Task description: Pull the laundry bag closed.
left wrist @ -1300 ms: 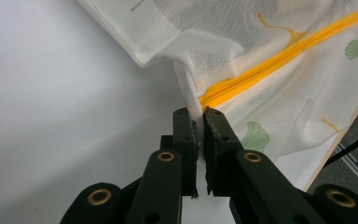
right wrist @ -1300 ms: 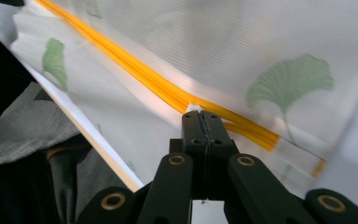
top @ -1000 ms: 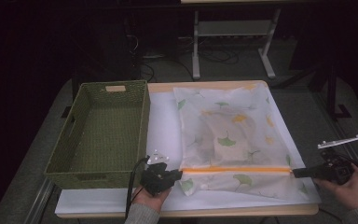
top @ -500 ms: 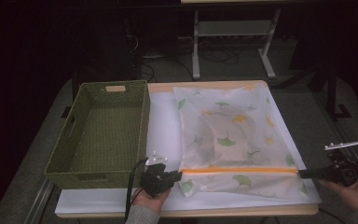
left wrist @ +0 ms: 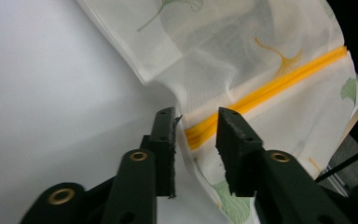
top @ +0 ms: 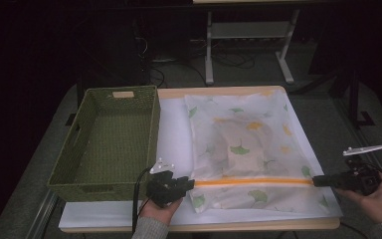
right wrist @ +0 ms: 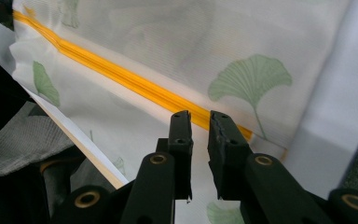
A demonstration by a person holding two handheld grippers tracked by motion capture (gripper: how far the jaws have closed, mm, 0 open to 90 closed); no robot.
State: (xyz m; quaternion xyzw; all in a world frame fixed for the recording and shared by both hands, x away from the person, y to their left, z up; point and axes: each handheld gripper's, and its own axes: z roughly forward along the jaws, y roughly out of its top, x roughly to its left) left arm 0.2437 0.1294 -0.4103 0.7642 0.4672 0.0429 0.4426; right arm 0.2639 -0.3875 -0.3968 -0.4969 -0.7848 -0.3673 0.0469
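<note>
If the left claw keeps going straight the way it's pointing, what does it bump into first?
Probably the orange zipper of the leaf-print bag. The left claw points right at the zipper's near end, jaws apart around the bag's edge; whether they touch it is unclear.

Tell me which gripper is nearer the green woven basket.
Left. The left gripper sits beside the basket's near right corner, at the orange zipper's left end. The right gripper is at the zipper's far right end, across the whole bag.
</note>
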